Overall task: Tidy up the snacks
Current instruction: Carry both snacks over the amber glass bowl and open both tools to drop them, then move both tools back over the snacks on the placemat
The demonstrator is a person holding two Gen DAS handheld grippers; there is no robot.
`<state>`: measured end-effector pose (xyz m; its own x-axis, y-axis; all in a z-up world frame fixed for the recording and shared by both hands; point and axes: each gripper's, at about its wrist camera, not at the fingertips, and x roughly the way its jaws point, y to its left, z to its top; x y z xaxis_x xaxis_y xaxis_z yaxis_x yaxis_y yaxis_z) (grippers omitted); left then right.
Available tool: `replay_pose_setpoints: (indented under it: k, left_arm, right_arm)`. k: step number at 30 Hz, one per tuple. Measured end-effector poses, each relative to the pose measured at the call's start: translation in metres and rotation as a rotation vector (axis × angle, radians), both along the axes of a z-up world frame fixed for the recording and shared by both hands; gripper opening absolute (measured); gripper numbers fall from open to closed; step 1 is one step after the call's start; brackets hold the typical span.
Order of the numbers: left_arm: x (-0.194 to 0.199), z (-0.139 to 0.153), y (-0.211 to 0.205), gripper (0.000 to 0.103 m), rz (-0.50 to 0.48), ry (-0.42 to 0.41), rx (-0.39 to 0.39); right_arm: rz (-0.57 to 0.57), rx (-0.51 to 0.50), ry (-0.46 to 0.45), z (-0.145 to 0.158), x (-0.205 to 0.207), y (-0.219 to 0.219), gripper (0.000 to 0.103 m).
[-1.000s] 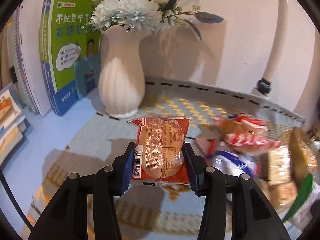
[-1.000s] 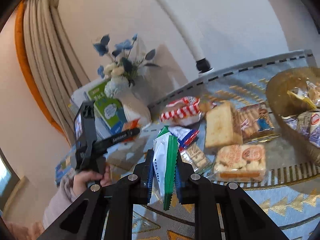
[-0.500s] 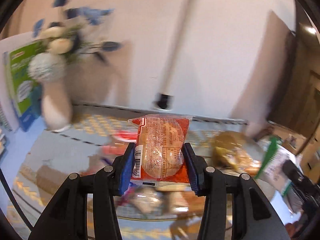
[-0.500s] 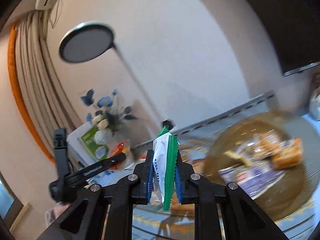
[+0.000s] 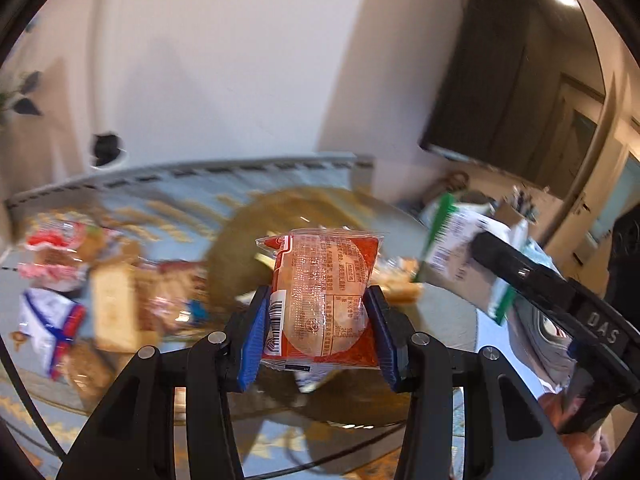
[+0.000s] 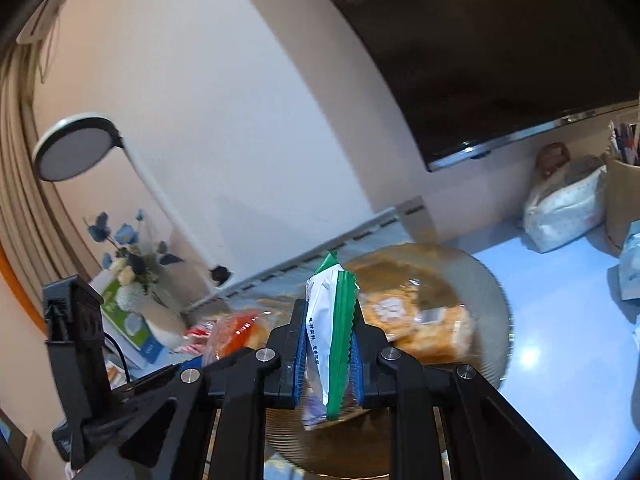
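The left gripper [image 5: 318,322] pinches an orange bun packet [image 5: 322,300] upright between its blue pads, above the amber glass bowl [image 5: 240,240]; the right gripper [image 6: 328,354] clamps a green-and-white sachet [image 6: 330,332] edge-on over the same bowl [image 6: 480,300], which holds other packets. Loose snacks [image 5: 108,300] lie blurred on the cloth to the bowl's left.

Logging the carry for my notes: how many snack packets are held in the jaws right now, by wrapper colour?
Orange-red wrapper: 1, in the left gripper
White-and-green wrapper: 1, in the right gripper
Total: 2
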<state>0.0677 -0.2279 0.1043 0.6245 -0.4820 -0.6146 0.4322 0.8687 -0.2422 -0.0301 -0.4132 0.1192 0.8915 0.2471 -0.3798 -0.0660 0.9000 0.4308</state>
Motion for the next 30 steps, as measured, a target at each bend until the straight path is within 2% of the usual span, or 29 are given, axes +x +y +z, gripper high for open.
replay_pose_setpoints:
  k: [2,3,4,5,7,14,22,30]
  left_arm:
    - [0.001,-0.005,-0.014,0.058,-0.035,0.016,0.035]
    - [0.002,-0.007,-0.02,0.082,-0.025,0.017,0.079]
    - [0.001,-0.009,-0.023,0.095,-0.001,0.004,0.114]
    - [-0.001,-0.009,-0.023,0.096,0.021,-0.027,0.132]
    - [-0.003,-0.008,-0.018,0.096,0.009,-0.049,0.122]
    - [0.005,-0.009,0.004,0.096,0.037,-0.022,0.103]
    - [0.01,-0.005,0.055,0.096,0.118,-0.013,0.068]
    - [0.017,0.004,0.128,0.096,0.218,-0.023,0.05]
  right_arm:
    - [-0.019,-0.042,0.047,-0.005,0.006,-0.002,0.021]
    - [-0.034,-0.064,0.083,-0.009,0.01,-0.004,0.047]
    - [-0.054,-0.067,0.106,-0.012,0.013,-0.007,0.069]
    - [-0.07,-0.063,0.127,-0.015,0.015,-0.01,0.103]
    - [-0.066,-0.047,0.111,-0.018,0.012,-0.015,0.103]
    - [-0.071,-0.035,0.136,-0.019,0.015,-0.005,0.103]
    - [-0.005,-0.09,0.087,0.004,0.013,0.05,0.103]
    - [0.081,-0.105,0.068,0.012,0.023,0.113,0.103]
